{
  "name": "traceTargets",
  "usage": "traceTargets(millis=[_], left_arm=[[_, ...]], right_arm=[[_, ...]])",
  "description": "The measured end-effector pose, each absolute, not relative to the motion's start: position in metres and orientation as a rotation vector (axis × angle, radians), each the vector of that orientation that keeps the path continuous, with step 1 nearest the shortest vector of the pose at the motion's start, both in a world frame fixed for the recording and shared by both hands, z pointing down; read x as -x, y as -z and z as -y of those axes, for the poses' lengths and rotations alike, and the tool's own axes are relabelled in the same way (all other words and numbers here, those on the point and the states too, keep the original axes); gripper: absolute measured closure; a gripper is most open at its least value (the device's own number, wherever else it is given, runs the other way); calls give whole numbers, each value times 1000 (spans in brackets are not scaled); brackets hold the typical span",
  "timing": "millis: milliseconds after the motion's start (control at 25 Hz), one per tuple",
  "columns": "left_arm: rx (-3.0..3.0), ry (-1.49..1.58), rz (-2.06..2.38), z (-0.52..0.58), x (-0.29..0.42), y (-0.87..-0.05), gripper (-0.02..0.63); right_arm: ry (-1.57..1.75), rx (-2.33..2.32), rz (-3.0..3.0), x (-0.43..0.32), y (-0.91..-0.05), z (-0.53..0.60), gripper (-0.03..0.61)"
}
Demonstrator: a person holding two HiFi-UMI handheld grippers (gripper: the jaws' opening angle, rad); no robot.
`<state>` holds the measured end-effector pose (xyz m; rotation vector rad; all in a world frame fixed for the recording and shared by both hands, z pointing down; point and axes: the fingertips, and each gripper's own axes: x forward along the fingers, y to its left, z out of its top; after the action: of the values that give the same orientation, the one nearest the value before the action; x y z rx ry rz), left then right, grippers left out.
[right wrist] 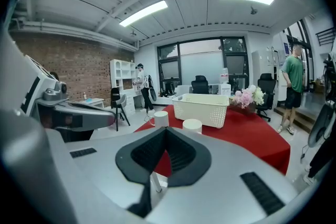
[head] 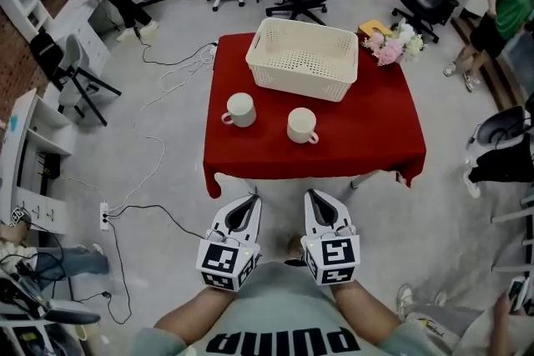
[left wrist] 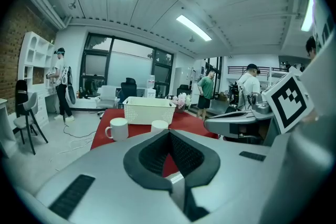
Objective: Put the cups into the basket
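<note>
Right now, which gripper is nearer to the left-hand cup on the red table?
Left. The left gripper hangs short of the table, in line with the left-hand cup; the right gripper is further right, facing the other cup.

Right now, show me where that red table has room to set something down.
Widest bare patch: red-clothed table right of the nearer white ceramic mug, below the pink flower bunch. The near-edge strip is free. Crowded: back, around the cream perforated plastic basket.

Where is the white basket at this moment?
In the head view, the basket stands at the far edge of the red table, behind the two cups, with pink flowers at its right.
</note>
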<state>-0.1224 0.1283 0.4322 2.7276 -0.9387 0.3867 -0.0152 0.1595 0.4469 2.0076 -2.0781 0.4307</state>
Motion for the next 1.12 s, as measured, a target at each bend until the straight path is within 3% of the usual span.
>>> traceTargets(millis=[1120], left_arm=[[-2705, -432, 940, -83, 43, -451, 611]], right_arm=[[-429, -1951, 2100, -54, -463, -113, 568]])
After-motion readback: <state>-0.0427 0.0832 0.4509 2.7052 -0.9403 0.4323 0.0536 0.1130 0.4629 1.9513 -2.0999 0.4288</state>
